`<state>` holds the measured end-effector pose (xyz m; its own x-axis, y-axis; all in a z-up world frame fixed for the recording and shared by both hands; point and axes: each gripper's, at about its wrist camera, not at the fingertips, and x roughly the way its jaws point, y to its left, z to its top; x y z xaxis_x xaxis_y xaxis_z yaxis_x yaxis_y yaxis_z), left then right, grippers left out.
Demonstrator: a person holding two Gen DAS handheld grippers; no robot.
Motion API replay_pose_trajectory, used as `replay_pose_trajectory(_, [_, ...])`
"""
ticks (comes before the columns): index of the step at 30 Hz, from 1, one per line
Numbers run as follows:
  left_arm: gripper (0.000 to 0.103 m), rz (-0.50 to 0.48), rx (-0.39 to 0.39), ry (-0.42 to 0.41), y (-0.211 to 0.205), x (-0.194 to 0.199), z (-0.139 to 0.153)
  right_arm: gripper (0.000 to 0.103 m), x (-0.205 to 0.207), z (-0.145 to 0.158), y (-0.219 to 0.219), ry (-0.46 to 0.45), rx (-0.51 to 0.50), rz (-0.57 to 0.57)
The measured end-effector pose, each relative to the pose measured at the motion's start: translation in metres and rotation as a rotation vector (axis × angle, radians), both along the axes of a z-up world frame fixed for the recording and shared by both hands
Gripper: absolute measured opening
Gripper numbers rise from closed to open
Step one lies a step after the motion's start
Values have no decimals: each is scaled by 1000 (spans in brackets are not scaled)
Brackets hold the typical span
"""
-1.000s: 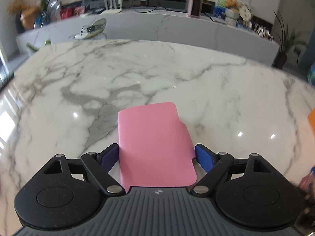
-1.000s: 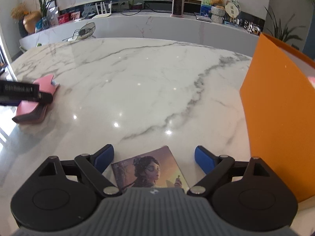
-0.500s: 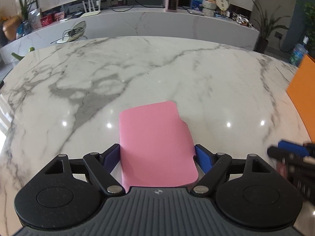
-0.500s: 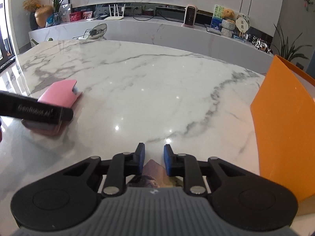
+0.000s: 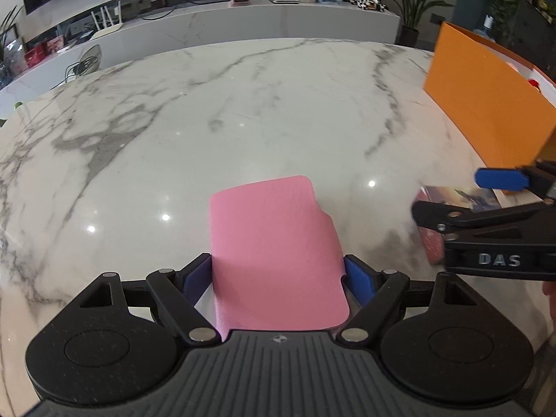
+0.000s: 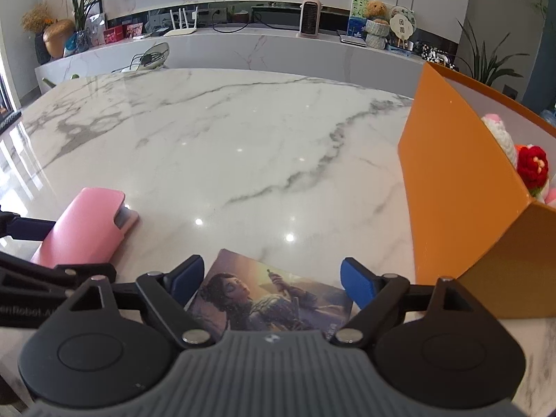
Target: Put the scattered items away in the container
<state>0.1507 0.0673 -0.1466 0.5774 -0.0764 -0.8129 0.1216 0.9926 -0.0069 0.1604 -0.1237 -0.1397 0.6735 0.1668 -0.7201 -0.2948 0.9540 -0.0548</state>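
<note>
A pink case (image 5: 271, 243) is clamped between the blue pads of my left gripper (image 5: 278, 271), just above the marble table. The same case (image 6: 87, 222) shows at the left of the right wrist view. An illustrated card (image 6: 271, 299) lies flat between the fingers of my right gripper (image 6: 271, 271), whose jaws are opening, and the pads do not press on it. From the left wrist view, a blue fingertip (image 5: 500, 178) of that gripper hangs over the card (image 5: 462, 194). The orange box (image 6: 451, 191) stands open just right of the card.
The orange box (image 5: 486, 104) holds a red crocheted flower (image 6: 531, 166) and a pale knitted piece (image 6: 497, 128). The white marble table (image 6: 243, 139) stretches ahead. Behind it runs a long counter with a small heater (image 6: 311, 17), plants and clutter.
My left gripper carried the pink case to the right, bringing the orange box and the right gripper into its view. The right jaws closed above the card, then opened wide around it.
</note>
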Motion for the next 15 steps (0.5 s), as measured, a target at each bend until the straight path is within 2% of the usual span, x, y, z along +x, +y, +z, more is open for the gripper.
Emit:
replay_pose_trajectory(5, [95,1,3,13,0,-8,1,88,-6,-6,9,15,-75,28])
replay_pose_trajectory(10, [95,6,12,21,-2,-13,1,74,-18,-3,7,40,-70,9])
replay_pose_trajectory(13, [95,7,12,26,-3,-17,2,57,-30,1,9,29,-92,12])
replay_pose_trajectory(15, [95,5,13,28,-3,-19,2,36,-35,3,9,28,-90,21])
